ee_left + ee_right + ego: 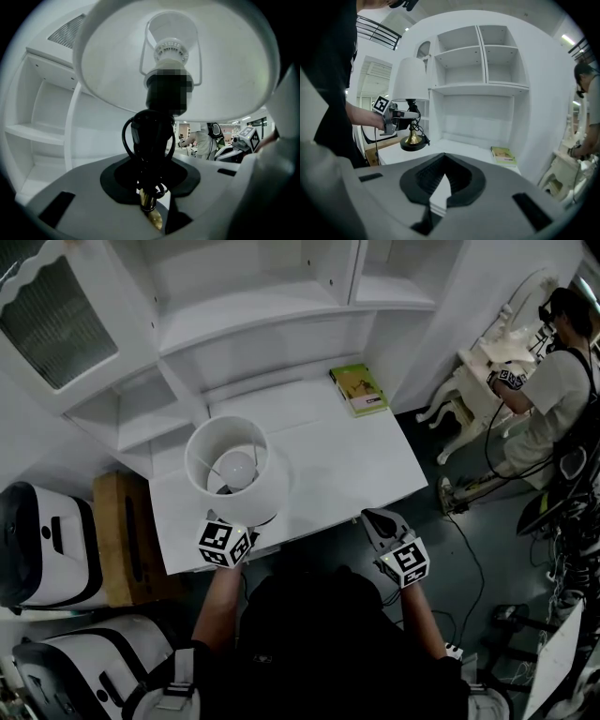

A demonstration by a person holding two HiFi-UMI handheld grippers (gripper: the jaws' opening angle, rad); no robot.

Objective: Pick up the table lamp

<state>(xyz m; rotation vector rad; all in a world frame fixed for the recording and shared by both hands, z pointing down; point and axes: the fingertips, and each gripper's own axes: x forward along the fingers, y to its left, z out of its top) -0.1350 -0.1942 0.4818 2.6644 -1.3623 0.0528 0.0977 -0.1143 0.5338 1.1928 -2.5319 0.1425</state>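
since the table lamp (pixel 411 79) hangs clear of the counter (pixel 347 465), its round base (pixel 412 143) showing a gap above the white top in the right claw view, the lift looks all but done, and what is left is a matter of carrying it well. the hold is on the thin stem, low down, with the wide white shade (pixel 236 470) and bulb holder up above. i judge the lamp top-heavy, so it may swing about the pinch if the wrist tips. the stem should stay upright and the rise go slow and straight. the shelf unit stands close behind the shade, so any further lift is best drawn a little toward the person. the black cord (pixel 127 136) is looped around the stem right at the grip. a loose loop could slip, so no jerks.

the left claw (pixel 151 187) is clamped on the lamp's stem, jaws partly apart with the brass stem and cord pinched between the pads. the right claw (pixel 440 180) waits well to the side over the counter's near edge, its jaws drawn together with nothing between them, touching nothing. it could steady the base if the lamp tilts.
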